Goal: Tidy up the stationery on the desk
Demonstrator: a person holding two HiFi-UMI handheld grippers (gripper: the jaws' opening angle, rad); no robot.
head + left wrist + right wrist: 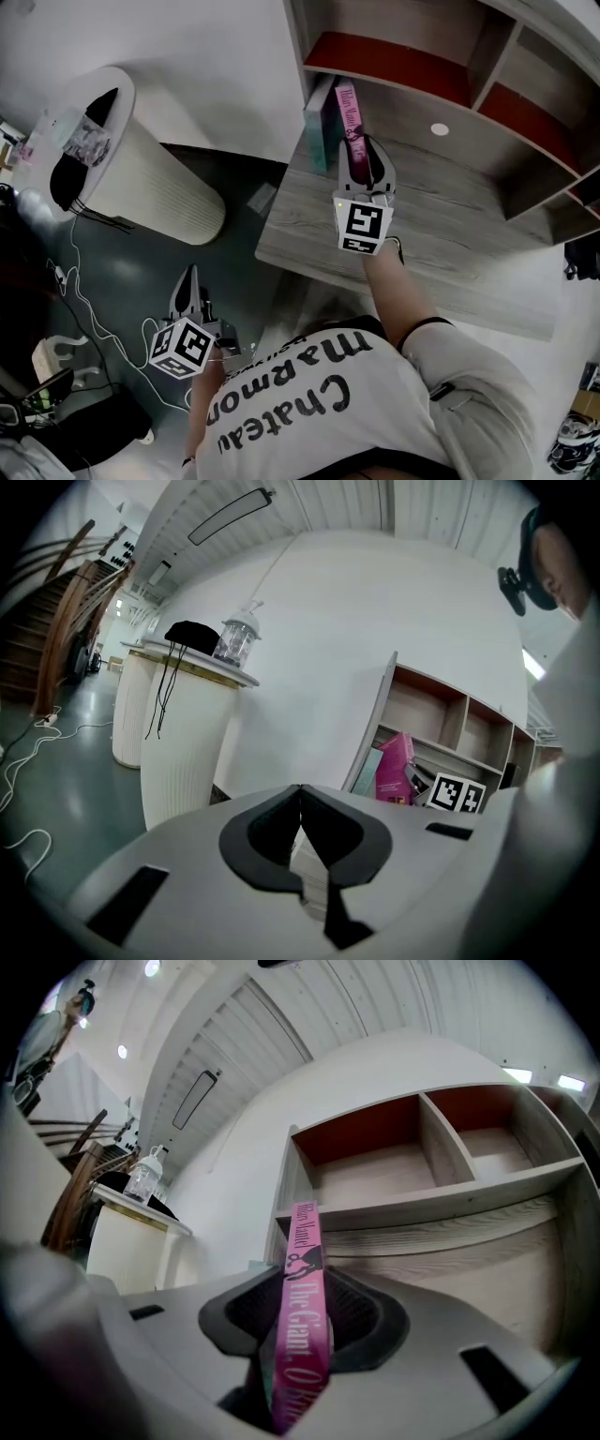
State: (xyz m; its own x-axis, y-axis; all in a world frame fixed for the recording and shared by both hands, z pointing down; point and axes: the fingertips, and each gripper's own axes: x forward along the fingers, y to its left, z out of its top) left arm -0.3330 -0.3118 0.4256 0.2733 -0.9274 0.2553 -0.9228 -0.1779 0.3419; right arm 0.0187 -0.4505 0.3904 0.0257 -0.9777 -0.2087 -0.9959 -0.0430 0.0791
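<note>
The right gripper (362,161) is clamped on the spine of a pink book (348,111), which stands upright at the desk's (450,234) back left corner, just beside a teal book (319,127); whether the two touch is unclear. The likely trouble is at release: if the jaws let go while the pink book leans, it may topple flat, and a sideways nudge could push the teal book toward the near left edge and off onto the floor. The left gripper (190,286) hangs over the floor, well away from the desk, with its jaws together on nothing, so it offers no support. Count: two books, two grippers, one small white disc (440,129) on the desktop
</note>
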